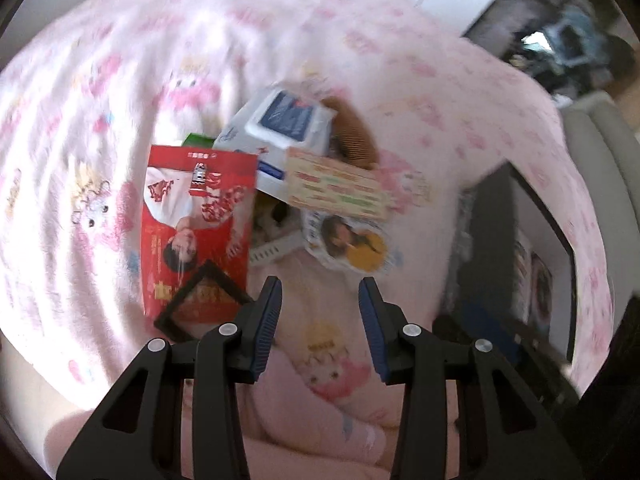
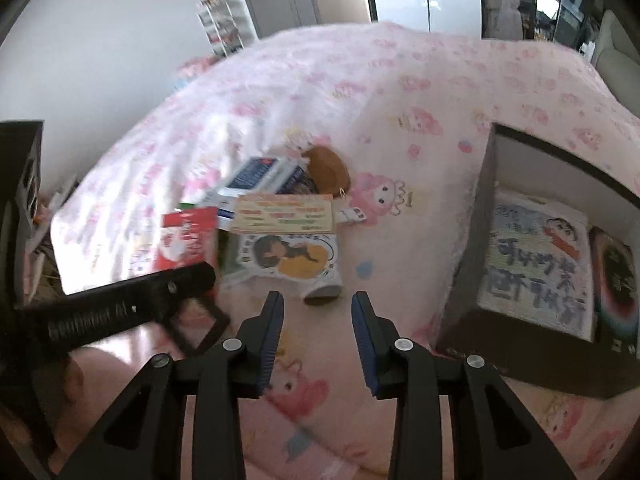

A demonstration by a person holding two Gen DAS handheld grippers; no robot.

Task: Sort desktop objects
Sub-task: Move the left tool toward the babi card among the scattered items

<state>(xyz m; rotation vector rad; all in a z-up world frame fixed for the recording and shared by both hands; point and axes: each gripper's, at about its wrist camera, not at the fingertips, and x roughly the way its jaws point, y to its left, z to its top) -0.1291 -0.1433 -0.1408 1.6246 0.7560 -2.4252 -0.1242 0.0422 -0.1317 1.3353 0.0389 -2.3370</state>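
Both grippers hang with jaws apart and empty: the left gripper (image 1: pixel 319 296) and the right gripper (image 2: pixel 317 312) over a soft pink blanket (image 2: pixel 400 120) printed with cartoon figures. Ahead lies a heap of flat things: a glossy red packet (image 1: pixel 196 220) with its long axis running away from the left camera, a cream card (image 2: pixel 285 213), a blue-and-white pack (image 1: pixel 290 120). A dark box (image 2: pixel 532 344) holding books sits to the right.
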